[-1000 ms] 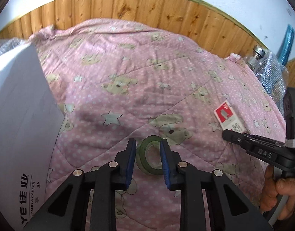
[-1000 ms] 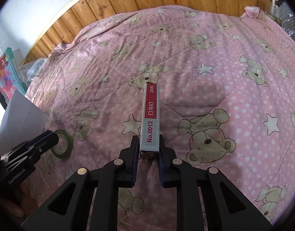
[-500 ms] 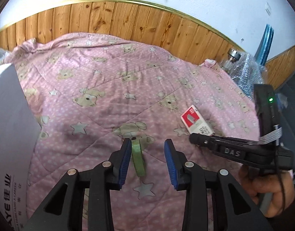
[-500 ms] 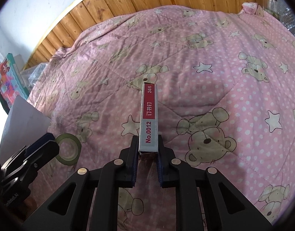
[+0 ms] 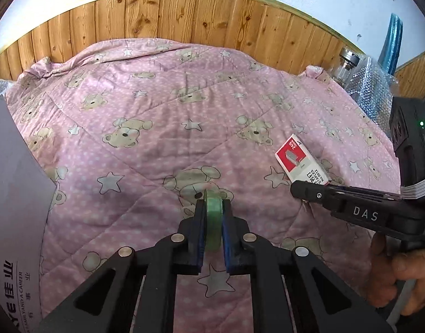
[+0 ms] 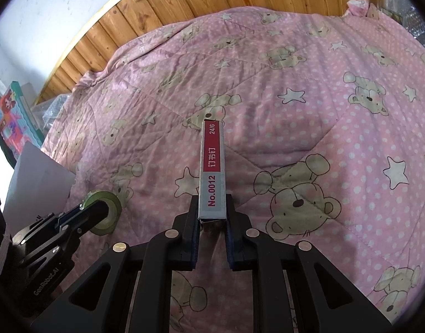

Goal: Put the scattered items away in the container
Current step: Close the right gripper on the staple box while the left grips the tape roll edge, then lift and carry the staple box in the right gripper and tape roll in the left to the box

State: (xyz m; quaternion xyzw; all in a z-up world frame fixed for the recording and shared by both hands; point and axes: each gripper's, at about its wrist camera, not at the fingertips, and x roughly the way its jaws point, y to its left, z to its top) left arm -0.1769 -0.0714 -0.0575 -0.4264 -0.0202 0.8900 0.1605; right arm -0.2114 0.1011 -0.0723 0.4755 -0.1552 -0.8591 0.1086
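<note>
Left gripper (image 5: pixel 213 216) is clenched on a flat roll of green tape (image 5: pixel 212 220), which stands on edge between its blue pads above the pink quilt printed with bears and stars (image 5: pixel 162 127). Off to its left rises the wall of a white cardboard box (image 5: pixel 15 194). To its right, the right gripper (image 6: pixel 211 217) grasps one end of a red and grey staple box (image 6: pixel 211 166), which juts forward past the fingertips over the quilt. A hand (image 5: pixel 401 272) grips its handle.

Soft quilted cloth bedspread (image 5: pixel 162 127); glossy varnished wood wall panelling (image 5: pixel 168 14)
</note>
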